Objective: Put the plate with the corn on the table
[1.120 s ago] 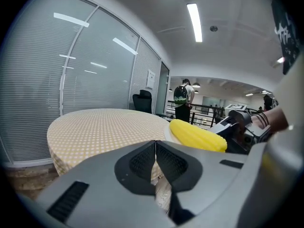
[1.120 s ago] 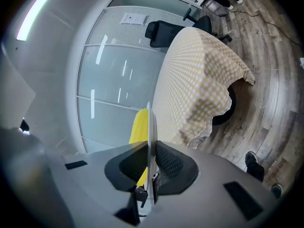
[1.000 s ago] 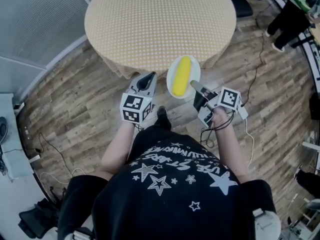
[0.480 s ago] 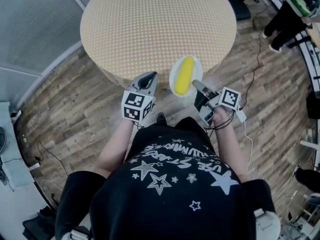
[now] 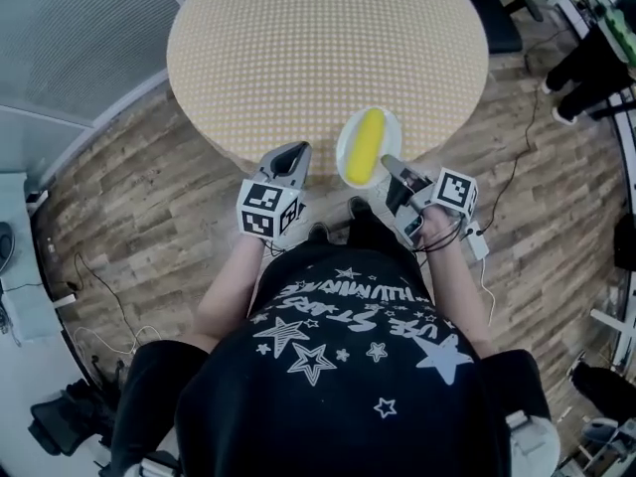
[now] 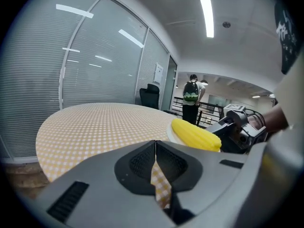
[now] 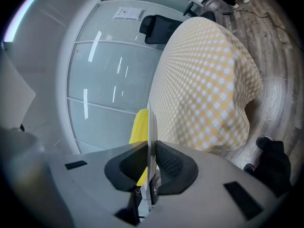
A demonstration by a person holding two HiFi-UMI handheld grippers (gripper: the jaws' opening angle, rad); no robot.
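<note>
The wood-plank floor (image 5: 119,197) filled the head view around a round table (image 5: 328,48) under a yellow-and-white checked cloth, which lay at 12 o'clock from the person. The person, in a black shirt (image 5: 338,366) printed with white stars, stood close to the table's 6 o'clock edge with both forearms reaching forward.

The left gripper (image 5: 291,157) sat at about 7 o'clock from the table's centre, just off the cloth's edge. In its own view the left gripper (image 6: 155,148) had its jaws pressed together with nothing between them; only the checked cloth showed past them.

The right gripper (image 5: 390,167) was at about 5 o'clock from the table's centre. In its own view the right gripper (image 7: 149,146) pinched the rim of the white plate (image 7: 149,122), seen edge-on between the jaws.

The plate (image 5: 350,149) hung over the table's near rim at about 5 o'clock, between the two grippers and at 11 o'clock from the right one. Whether it touched the cloth could not be told.

The yellow corn (image 5: 366,145) lay lengthwise on the plate, pointing toward 12 o'clock.
</note>
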